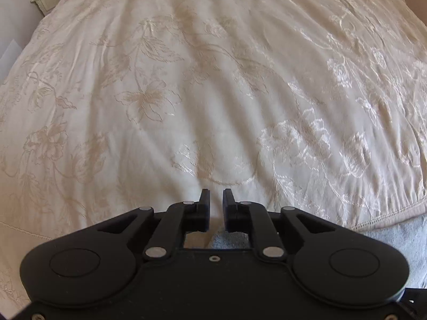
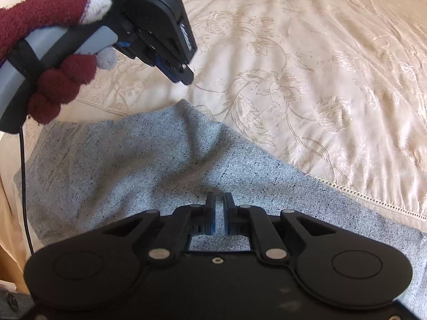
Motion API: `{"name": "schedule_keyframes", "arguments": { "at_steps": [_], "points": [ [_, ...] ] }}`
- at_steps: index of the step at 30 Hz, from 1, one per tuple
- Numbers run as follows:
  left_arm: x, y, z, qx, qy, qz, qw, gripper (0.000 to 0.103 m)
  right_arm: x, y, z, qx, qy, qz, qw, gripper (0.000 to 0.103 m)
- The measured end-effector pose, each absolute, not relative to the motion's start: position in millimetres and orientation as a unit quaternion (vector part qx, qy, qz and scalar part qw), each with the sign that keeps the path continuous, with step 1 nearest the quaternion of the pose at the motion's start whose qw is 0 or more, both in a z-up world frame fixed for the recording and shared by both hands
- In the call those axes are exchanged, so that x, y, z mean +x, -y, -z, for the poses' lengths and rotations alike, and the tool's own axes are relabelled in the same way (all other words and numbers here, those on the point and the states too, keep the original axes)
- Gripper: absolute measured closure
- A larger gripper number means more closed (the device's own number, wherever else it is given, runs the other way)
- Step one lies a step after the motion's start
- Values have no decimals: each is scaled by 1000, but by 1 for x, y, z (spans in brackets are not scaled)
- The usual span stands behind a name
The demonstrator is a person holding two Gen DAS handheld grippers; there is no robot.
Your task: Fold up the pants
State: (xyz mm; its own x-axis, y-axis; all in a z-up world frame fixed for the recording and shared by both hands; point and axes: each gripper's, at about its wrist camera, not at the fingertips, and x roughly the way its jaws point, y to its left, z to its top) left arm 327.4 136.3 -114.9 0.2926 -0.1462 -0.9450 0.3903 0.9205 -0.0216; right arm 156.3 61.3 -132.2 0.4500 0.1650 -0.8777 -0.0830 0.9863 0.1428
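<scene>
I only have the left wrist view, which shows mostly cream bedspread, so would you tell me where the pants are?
Observer: The grey pants lie spread on the near part of the bedspread, directly under the right gripper.
Operator: Thank you. Is the right gripper holding them?
Observer: Not that I can see; a narrow gap shows between its fingers, with no fabric pinched in it.
Operator: And where is my left gripper relative to the pants?
Observer: The left gripper is above the bedspread just past the pants' far edge, touching nothing, held by a hand in a maroon glove.
</scene>
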Motion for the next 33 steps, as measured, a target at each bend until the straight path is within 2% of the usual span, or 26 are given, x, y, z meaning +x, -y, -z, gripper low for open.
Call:
{"name": "schedule_keyframes", "arguments": {
  "at_steps": [4,8,12,16,21,24,29,33],
  "points": [
    [330,-159,105,72,-566,145,808,84,171,-36,148,49,-539,1,841,96],
    [306,-168,109,79,-569,159,803,84,176,-7,158,64,-548,88,829,97],
    [278,-163,127,98,-588,205,776,84,165,1,145,86,-534,97,835,93],
    [266,-159,156,154,-590,190,769,80,138,-6,137,120,-539,63,832,92],
    [273,-180,159,87,-607,166,772,79,80,-21,155,132,-606,56,782,92],
    [262,-180,145,97,-595,158,782,80,45,-28,157,132,-626,59,767,93],
    [209,-179,129,114,-572,196,789,80,23,-19,136,183,-596,116,773,91],
    [163,-179,144,140,-593,226,760,79,14,4,121,214,-559,183,780,88]
  ]
}}
